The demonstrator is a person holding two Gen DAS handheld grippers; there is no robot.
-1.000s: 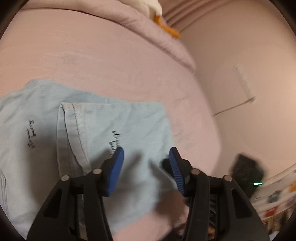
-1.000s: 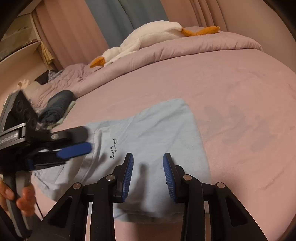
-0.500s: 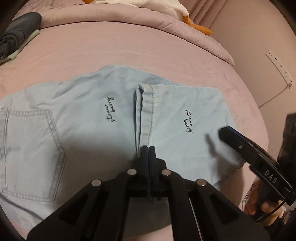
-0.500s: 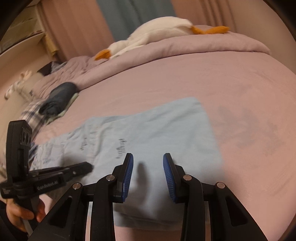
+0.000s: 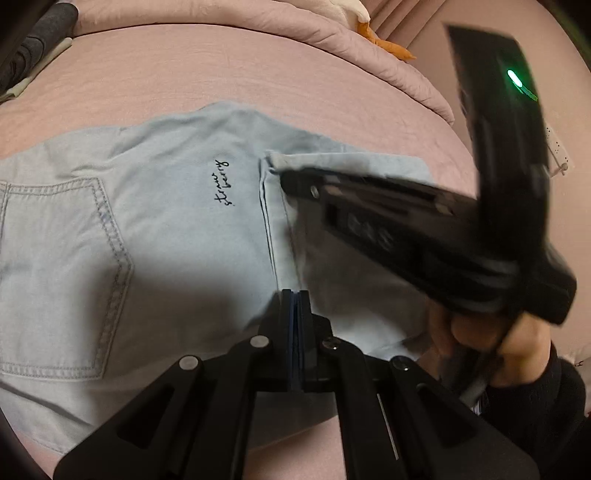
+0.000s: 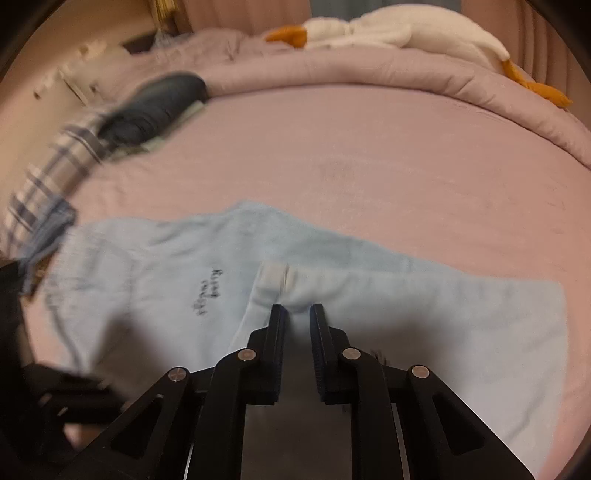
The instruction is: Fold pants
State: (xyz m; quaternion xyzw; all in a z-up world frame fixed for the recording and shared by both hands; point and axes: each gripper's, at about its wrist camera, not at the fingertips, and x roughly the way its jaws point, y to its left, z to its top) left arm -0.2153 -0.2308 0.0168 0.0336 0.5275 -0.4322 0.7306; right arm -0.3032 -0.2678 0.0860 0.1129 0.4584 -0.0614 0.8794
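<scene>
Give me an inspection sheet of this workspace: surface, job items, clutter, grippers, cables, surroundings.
Surface: pink bed sheet, smooth.
Job's things: light blue pants lying flat, leg end folded back over them, hem edge on top.
Clutter: dark rolled garment and plaid cloth at the far left; white goose plush on the bunched duvet.
Grippers: left gripper shut, tips at the hem edge; whether it pinches cloth is unclear. Right gripper has just been closing, jaws narrowly apart at the hem's far corner.
Cables: power strip on the wall.
Surroundings: pink curtains, blurred shelf at left.
</scene>
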